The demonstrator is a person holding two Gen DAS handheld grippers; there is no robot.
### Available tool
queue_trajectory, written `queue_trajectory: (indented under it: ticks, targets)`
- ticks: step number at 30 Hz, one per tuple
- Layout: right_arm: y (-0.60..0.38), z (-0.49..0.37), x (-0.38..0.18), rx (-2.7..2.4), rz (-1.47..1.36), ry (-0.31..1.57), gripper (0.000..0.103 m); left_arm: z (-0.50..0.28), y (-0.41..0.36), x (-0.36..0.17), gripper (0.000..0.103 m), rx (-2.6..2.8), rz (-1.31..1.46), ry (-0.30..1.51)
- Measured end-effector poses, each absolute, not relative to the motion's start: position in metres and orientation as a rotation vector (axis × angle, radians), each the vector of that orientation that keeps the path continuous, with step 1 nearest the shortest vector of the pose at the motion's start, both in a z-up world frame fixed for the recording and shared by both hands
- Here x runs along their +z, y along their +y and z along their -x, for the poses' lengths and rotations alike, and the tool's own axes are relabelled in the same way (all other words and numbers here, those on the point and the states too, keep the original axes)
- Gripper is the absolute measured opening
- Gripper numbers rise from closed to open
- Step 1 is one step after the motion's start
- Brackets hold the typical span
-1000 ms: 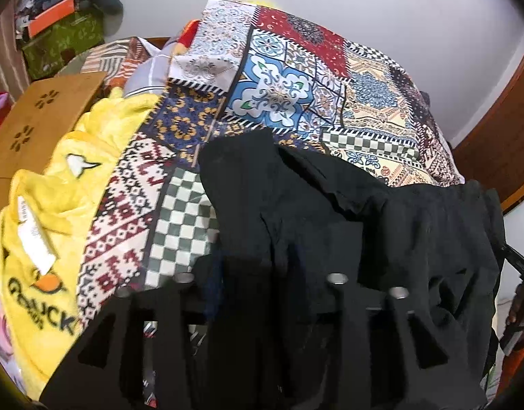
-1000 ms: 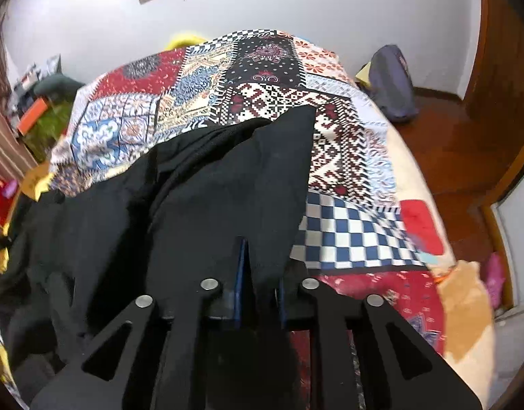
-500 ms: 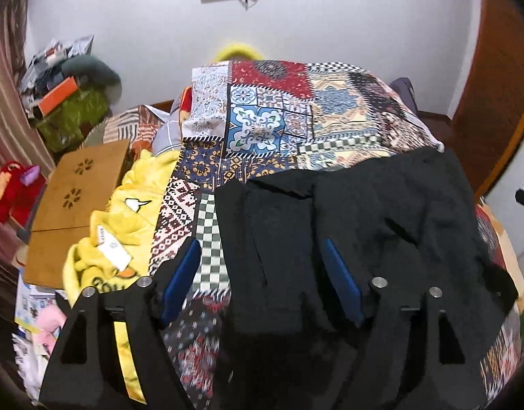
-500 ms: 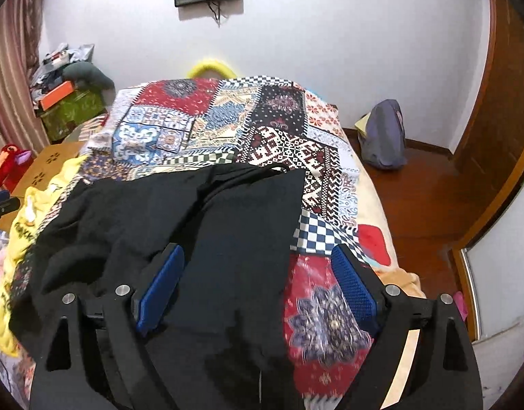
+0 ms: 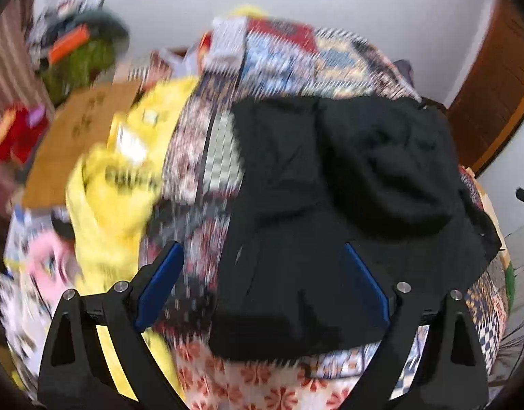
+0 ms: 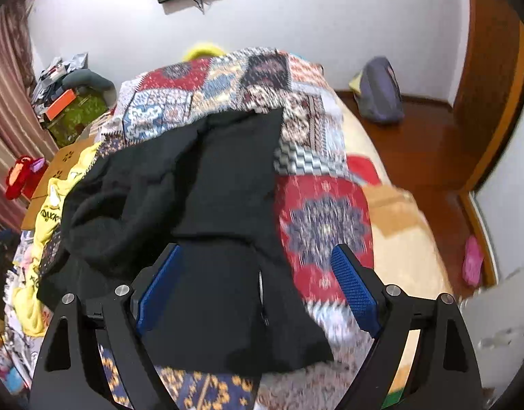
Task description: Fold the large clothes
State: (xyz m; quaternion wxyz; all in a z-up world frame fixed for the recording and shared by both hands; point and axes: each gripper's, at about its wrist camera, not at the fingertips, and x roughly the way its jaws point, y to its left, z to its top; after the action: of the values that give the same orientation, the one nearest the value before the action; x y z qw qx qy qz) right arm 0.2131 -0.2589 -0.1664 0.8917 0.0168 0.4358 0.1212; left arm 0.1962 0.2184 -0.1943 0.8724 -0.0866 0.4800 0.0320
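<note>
A large black garment (image 5: pixel 330 205) lies bunched and partly folded on a bed with a patchwork cover (image 5: pixel 296 54). It also shows in the right wrist view (image 6: pixel 210 225), on the same cover (image 6: pixel 323 225). My left gripper (image 5: pixel 262 259) is open and empty, raised over the garment's near edge. My right gripper (image 6: pixel 257 263) is open and empty too, above the near hem. The left wrist view is motion-blurred.
A yellow garment with a duck print (image 5: pixel 118 177) lies at the bed's left side, next to a brown cardboard board (image 5: pixel 74 136). Clutter and a red toy (image 6: pixel 21 177) sit at the left. A grey backpack (image 6: pixel 378 92) stands on the wooden floor (image 6: pixel 426 150) at the right.
Both grippers let go of the black garment and opened, then pulled back and up. The garment now lies loose on the bed.
</note>
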Motion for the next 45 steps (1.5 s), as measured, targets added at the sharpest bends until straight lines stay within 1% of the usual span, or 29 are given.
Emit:
queue_trajectory:
  ticks: [7,8,12,15,16,17,19,20,21,24,25,26,27,28,29,31,33,34,35,38,45]
  targets:
    - [-0.284,-0.2,-0.197,0.225,-0.092,0.99,0.086,-0.166,0.253,-0.258,0.093,0.082,0.435,1.114]
    - [-0.286,-0.198,-0.202,0.22,-0.098,1.001,0.086,-0.163,0.255,-0.267,0.092,0.079,0.467,1.126]
    - [-0.297,-0.192,-0.226,0.194,-0.129,1.061,0.086,-0.156,0.255,-0.29,0.08,0.064,0.519,1.16]
    - [-0.302,-0.191,-0.246,0.179,-0.149,1.117,0.086,-0.153,0.249,-0.3,0.074,0.046,0.514,1.171]
    - [-0.303,-0.191,-0.249,0.176,-0.153,1.133,0.086,-0.152,0.247,-0.301,0.07,0.038,0.508,1.166]
    - [-0.304,-0.192,-0.255,0.176,-0.16,1.15,0.086,-0.152,0.244,-0.302,0.069,0.04,0.492,1.16]
    - [-0.307,-0.194,-0.262,0.17,-0.178,1.162,0.086,-0.152,0.237,-0.302,0.061,0.053,0.446,1.151]
    - [-0.309,-0.195,-0.265,0.168,-0.197,1.163,0.086,-0.152,0.233,-0.301,0.052,0.052,0.417,1.153]
    - [-0.311,-0.197,-0.269,0.174,-0.222,1.163,0.086,-0.152,0.229,-0.3,0.047,0.045,0.392,1.156]
    - [-0.314,-0.202,-0.277,0.184,-0.268,1.16,0.086,-0.151,0.223,-0.291,0.038,0.041,0.329,1.131]
    - [-0.315,-0.204,-0.279,0.182,-0.279,1.16,0.083,-0.15,0.221,-0.287,0.036,0.044,0.307,1.121]
    - [-0.315,-0.205,-0.282,0.186,-0.288,1.162,0.071,-0.15,0.219,-0.282,0.032,0.043,0.287,1.111]
    - [-0.313,-0.206,-0.284,0.19,-0.29,1.164,0.064,-0.149,0.216,-0.276,0.03,0.044,0.268,1.1]
    - [-0.311,-0.206,-0.283,0.194,-0.286,1.161,0.047,-0.15,0.216,-0.272,0.029,0.044,0.258,1.092]
    - [-0.31,-0.205,-0.283,0.209,-0.29,1.161,0.035,-0.15,0.214,-0.266,0.026,0.039,0.247,1.08]
    - [-0.307,-0.201,-0.279,0.217,-0.284,1.165,0.029,-0.15,0.213,-0.256,0.023,0.028,0.24,1.06]
    - [-0.301,-0.194,-0.268,0.236,-0.217,1.156,0.018,-0.15,0.215,-0.244,0.019,-0.013,0.271,1.043]
    - [-0.301,-0.191,-0.263,0.252,-0.209,1.156,0.012,-0.15,0.217,-0.24,0.018,-0.024,0.289,1.037]
    - [-0.3,-0.188,-0.255,0.281,-0.211,1.156,0.011,-0.152,0.219,-0.233,0.015,-0.042,0.32,1.024]
    - [-0.297,-0.181,-0.229,0.324,-0.187,1.124,0.01,-0.167,0.224,-0.218,0.012,-0.071,0.406,0.994]
    - [-0.283,-0.201,-0.161,0.378,-0.207,0.984,0.008,-0.212,0.241,-0.171,0.01,-0.12,0.528,0.898]
